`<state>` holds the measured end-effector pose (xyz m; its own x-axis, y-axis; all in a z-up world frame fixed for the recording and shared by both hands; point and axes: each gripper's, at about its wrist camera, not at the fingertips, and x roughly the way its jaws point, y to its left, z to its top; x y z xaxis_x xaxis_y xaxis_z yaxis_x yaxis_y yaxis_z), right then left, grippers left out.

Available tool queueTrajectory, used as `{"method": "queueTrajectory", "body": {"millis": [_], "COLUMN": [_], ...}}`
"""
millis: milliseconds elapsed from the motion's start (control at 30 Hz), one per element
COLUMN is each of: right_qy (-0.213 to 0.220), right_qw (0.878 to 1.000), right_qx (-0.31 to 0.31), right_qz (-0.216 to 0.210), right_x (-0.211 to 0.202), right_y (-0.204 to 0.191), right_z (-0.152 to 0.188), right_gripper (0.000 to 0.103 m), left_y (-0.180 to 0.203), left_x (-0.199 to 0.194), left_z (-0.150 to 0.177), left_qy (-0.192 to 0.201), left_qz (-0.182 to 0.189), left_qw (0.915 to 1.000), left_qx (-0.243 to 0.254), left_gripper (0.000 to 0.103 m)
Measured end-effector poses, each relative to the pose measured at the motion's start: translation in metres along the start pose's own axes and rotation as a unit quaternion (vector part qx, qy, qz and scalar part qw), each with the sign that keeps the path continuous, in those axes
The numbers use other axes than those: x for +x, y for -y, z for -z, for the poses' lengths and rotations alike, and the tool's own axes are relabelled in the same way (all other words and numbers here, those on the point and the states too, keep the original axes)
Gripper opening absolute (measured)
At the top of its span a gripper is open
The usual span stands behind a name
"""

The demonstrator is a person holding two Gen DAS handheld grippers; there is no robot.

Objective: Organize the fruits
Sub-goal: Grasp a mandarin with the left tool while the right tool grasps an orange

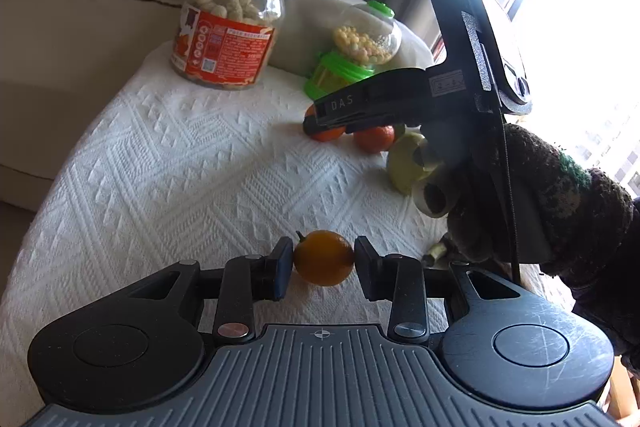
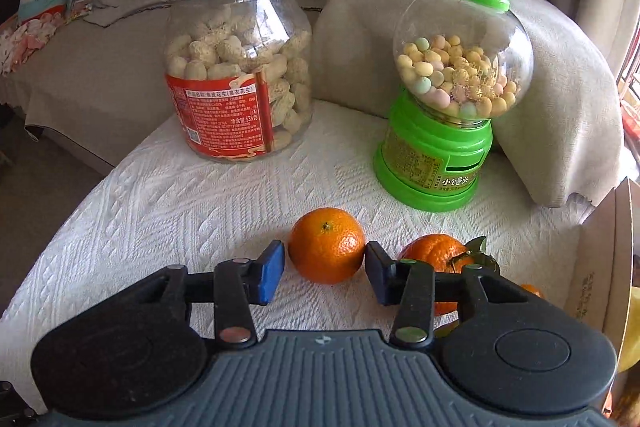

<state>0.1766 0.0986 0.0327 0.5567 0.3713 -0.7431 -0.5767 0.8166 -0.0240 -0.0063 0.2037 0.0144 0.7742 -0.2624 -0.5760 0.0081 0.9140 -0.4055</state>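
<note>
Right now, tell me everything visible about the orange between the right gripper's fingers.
The orange is round and bright, with dimpled peel and a small dark stem scar facing up. It sits on the white textured cloth, between the open fingers of the right gripper; the right pad looks nearly touching, the left apart. A second orange lies just right of it.

Oranges, greens and whites on a woven cloth

The white tablecloth (image 2: 168,211) has a raised zigzag-and-diamond weave; on it stand a clear jar with a gold lid and red-orange label (image 2: 236,67), full of pale beige snacks, and a bright green candy dispenser (image 2: 444,115) whose clear globe holds pastel yellow, pink and mint balls, beside deep orange mandarins (image 2: 327,245); the gripper pads (image 2: 270,271) are blue.
</note>
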Motion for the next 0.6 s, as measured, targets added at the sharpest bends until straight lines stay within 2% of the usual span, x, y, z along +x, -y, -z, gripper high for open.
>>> {"method": "queueTrajectory", "body": {"millis": [100, 200, 333, 467, 600], "right_qy": [0.002, 0.025, 0.051, 0.073, 0.08], "right_qw": [1.0, 0.998, 0.996, 0.996, 0.995], "right_qx": [0.009, 0.022, 0.033, 0.038, 0.046], "right_qz": [-0.017, -0.044, -0.058, -0.031, 0.027], "right_x": [-0.014, -0.049, -0.099, -0.146, -0.173], "right_y": [0.006, 0.017, 0.033, 0.054, 0.074], "right_z": [0.007, 0.024, 0.057, 0.101, 0.141], "right_gripper": [0.041, 0.041, 0.041, 0.041, 0.041], "left_y": [0.006, 0.018, 0.035, 0.057, 0.084], "left_x": [0.001, 0.004, 0.009, 0.017, 0.028], "left_z": [0.001, 0.004, 0.005, 0.007, 0.011], "left_qy": [-0.002, -0.008, -0.015, -0.024, -0.035], "left_qz": [-0.002, -0.007, -0.008, 0.004, 0.012], "left_qw": [0.9999, 0.9988, 0.9959, 0.9923, 0.9847], "left_qx": [0.016, 0.048, 0.088, 0.121, 0.17], "left_gripper": [0.038, 0.038, 0.038, 0.038, 0.038]}}
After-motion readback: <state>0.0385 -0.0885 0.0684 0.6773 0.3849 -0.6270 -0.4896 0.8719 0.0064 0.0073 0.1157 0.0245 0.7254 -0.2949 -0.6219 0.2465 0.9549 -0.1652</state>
